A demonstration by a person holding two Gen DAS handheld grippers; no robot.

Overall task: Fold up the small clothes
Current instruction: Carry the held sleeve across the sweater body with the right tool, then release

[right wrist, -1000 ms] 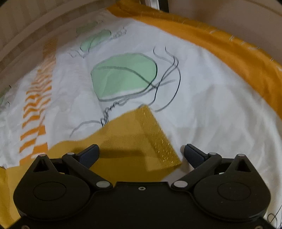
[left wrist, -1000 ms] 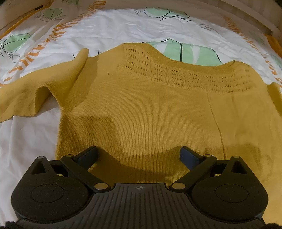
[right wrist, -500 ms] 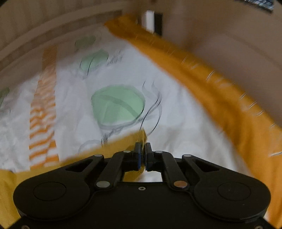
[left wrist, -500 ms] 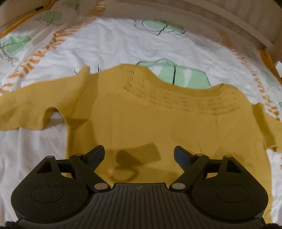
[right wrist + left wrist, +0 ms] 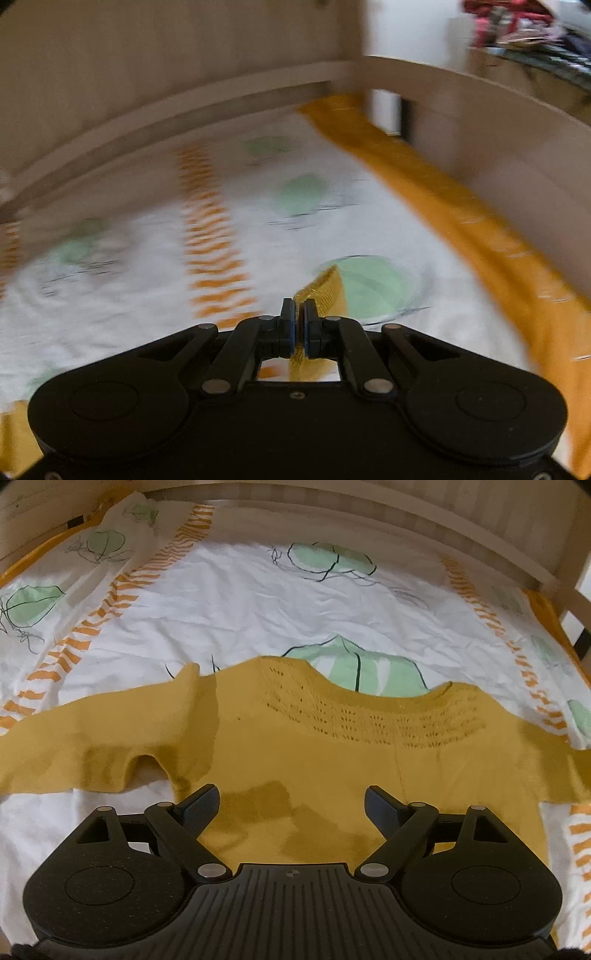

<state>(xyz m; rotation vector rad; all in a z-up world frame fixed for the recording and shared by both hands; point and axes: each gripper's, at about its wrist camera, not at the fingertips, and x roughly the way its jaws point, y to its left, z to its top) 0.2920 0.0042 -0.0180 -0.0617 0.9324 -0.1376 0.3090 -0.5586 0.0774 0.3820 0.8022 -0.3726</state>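
A mustard-yellow knitted sweater [image 5: 314,746] lies flat on the bed, neckline away from me, its left sleeve [image 5: 74,746] spread out to the left. My left gripper [image 5: 291,805] is open and empty, hovering above the sweater's lower body. My right gripper [image 5: 299,325] is shut on the cuff of the right sleeve [image 5: 327,291] and holds it lifted above the sheet. The right wrist view is blurred by motion.
The bed has a white sheet [image 5: 258,602] printed with green leaves and orange stripes. A wooden bed frame [image 5: 369,513] runs along the far side. An orange blanket edge [image 5: 461,221] lies along the right side. A pile of clothes [image 5: 517,22] sits beyond the frame.
My right gripper closed on the sleeve cuff and lifted it off the sheet. My left gripper pulled back and up from the sweater, staying open.
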